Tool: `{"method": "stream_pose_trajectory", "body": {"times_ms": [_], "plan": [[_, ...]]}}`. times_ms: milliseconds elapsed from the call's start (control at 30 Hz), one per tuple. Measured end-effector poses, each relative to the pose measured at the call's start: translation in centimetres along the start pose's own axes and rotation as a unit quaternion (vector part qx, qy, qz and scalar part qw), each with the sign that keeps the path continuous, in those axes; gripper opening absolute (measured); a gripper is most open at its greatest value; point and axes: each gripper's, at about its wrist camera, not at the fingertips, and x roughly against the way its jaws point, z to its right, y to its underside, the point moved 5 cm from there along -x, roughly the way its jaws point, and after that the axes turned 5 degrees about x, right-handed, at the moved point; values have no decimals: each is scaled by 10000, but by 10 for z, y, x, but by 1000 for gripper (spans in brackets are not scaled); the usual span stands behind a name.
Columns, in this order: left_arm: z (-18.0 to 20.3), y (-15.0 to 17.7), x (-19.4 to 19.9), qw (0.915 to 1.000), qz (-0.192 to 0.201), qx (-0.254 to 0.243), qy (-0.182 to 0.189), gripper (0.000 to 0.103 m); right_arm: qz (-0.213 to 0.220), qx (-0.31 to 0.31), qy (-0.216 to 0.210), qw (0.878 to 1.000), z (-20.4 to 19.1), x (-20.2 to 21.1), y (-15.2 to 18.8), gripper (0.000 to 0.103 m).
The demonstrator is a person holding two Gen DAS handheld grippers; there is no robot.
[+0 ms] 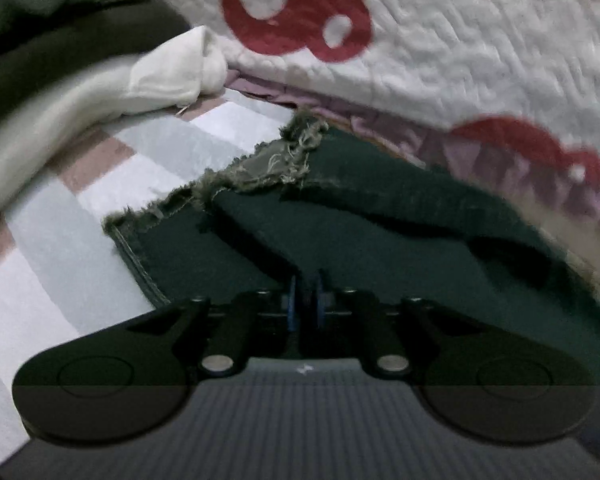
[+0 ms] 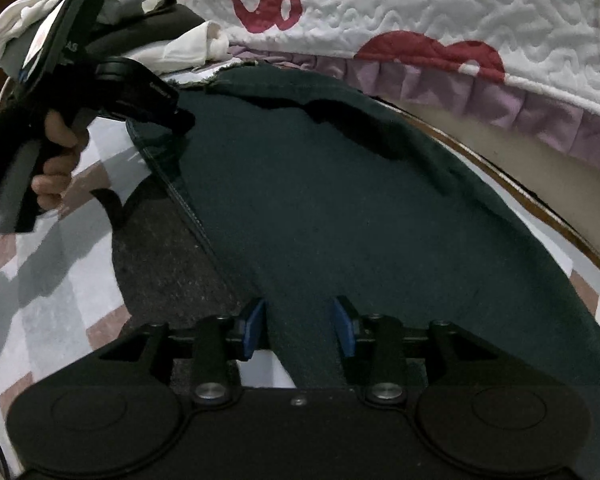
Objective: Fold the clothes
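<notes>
We see the dark green garment [image 2: 340, 208] spread on the checkered sheet [image 2: 52, 304], its frayed hem [image 1: 260, 168] at 11 o'clock, our left gripper [image 1: 305, 300] pinching it, our right gripper [image 2: 300, 328] standing apart over it, so an uneven pull could skew the fold.

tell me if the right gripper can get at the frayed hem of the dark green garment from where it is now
Probably not without moving. The right gripper sits open at the near end of the dark green garment; the frayed hem lies at the far end, where the left gripper is already clamped on the cloth.
</notes>
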Motion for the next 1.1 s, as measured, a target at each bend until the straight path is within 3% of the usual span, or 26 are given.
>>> {"method": "stream_pose_trajectory", "body": {"times_ms": [33,67,133,200,233,267,300,367,467,567,600,700,767,833,900,933,1000,1100], "plan": [[3,-2,-1,9999,63,-116,-53,51,-21,-65,-31,10000,1,0,-1,44],[7,-3,-2,9996,126,-232,-106,57,-30,-150,-65,9999,3,0,-1,44],[13,-6,-5,9984,252,-464,-213,61,-28,-308,-130,9994,7,0,-2,43],[20,-9,-7,9964,378,-696,-319,58,-26,-315,-135,9994,8,-1,-1,43],[24,-11,-8,9950,440,-811,-372,14,-26,-317,-138,9994,8,-2,-1,43],[27,-12,-9,9935,503,-927,-424,2,-28,-321,-145,9994,8,-2,-1,44],[31,-14,-10,9918,566,-1042,-477,3,-24,-314,-168,9994,7,-2,-1,44],[53,-18,16,9744,1150,-1860,-531,3,-28,-343,-237,9991,8,0,0,44],[68,-28,65,9575,1786,-2216,-467,3,39,-517,-337,9981,11,3,-2,44],[65,-10,75,9384,1833,-2695,-1148,3,184,-477,-393,9979,9,7,-6,44],[57,-1,70,9374,1697,-2739,-1323,3,224,-457,-481,9975,6,9,-7,41],[21,15,40,9583,969,-2278,-1425,4,244,-309,-734,9965,-9,11,-9,36],[1,19,24,9685,652,-1931,-1430,14,115,-83,-610,9980,-17,7,-6,36],[1,11,31,9639,839,-1947,-1613,25,12,-19,-566,9984,-16,3,-2,36],[4,1,43,9591,1108,-1993,-1674,26,-15,-185,-553,9983,-10,0,-1,37],[6,-5,50,9590,1250,-1997,-1578,29,-10,-282,-567,9980,-7,-1,-2,37],[10,-15,60,9687,1331,-1790,-1091,33,42,-563,-610,9965,0,0,-4,37],[13,-24,51,9914,786,-1045,5,42,242,-1199,-692,9901,20,4,-9,39]]}}
